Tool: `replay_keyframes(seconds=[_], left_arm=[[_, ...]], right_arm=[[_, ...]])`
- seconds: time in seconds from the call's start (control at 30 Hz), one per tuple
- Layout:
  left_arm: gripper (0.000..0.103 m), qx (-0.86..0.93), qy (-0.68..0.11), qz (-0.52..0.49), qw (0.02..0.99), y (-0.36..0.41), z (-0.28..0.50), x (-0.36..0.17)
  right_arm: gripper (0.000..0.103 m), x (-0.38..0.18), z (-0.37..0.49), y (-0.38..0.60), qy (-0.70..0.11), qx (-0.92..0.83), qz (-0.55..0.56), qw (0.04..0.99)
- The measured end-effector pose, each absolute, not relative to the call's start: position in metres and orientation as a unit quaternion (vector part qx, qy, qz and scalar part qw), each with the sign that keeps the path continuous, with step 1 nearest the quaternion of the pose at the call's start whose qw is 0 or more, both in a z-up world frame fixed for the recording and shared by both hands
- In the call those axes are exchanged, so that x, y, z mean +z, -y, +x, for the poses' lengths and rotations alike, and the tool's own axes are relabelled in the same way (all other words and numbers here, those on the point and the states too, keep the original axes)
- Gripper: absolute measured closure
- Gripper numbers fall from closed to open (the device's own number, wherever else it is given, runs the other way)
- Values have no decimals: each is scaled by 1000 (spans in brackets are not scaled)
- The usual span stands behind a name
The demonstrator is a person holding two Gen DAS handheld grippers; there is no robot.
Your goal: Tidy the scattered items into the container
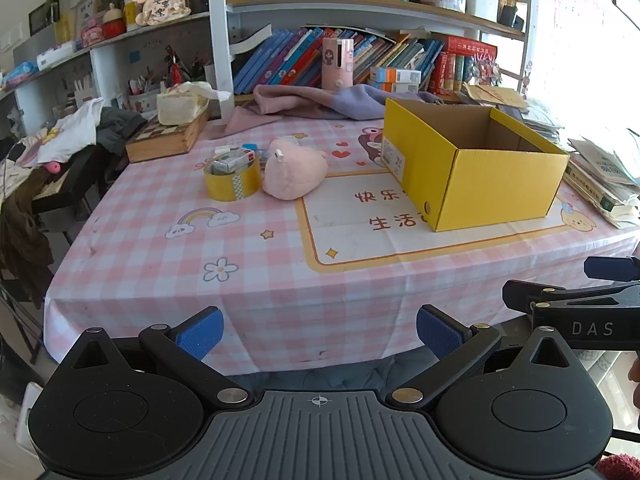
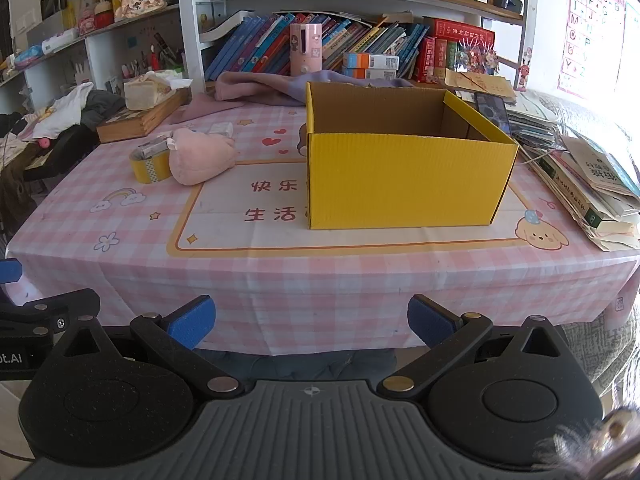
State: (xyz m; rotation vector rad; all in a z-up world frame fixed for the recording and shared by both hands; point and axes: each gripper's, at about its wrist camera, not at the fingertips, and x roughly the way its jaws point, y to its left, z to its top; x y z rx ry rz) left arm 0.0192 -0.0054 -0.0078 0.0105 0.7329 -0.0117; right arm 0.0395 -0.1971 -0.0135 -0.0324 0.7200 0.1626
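Your table [image 1: 280, 280], pink-check cloth, left to right:
- Roll of yellow tape [image 1: 232, 182], small packets lying in its core.
- Pink plush toy [image 1: 294, 174], touching the roll's right side.
- Yellow cardboard box [image 1: 476, 168], open-topped and upright, well apart from the plush on the right half; nothing shows inside it.

Your left gripper [image 1: 319, 332] and right gripper [image 2: 311, 322]: both jaws spread wide, holding nothing, short of the table's near edge.
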Motion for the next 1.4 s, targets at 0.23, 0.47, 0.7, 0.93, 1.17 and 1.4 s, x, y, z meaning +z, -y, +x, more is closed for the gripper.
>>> replay_keyframes(seconds=[0.23,0.47,0.7,0.93,1.17,1.4], left_arm=[[0,-6,-362,7,932,6,21,-8],[0,-6,-361,8,932,5,22,-8],[0,-7,-362,4,932,4,21,-9],[0,-12,-362,6,932,5,19,-10],[0,-6,-369,3,929,1,17,-12],[0,-6,-368,2,930,-1,14,-12]], right_arm=[[0,-13,41,196,-353,77,-17,932],[0,-13,41,197,-356,81,-12,931],[0,-13,40,196,-358,81,-17,930],[0,-12,37,196,-360,81,-14,929],[0,-12,35,195,-358,83,-17,930],[0,-11,34,191,-355,85,-23,931]])
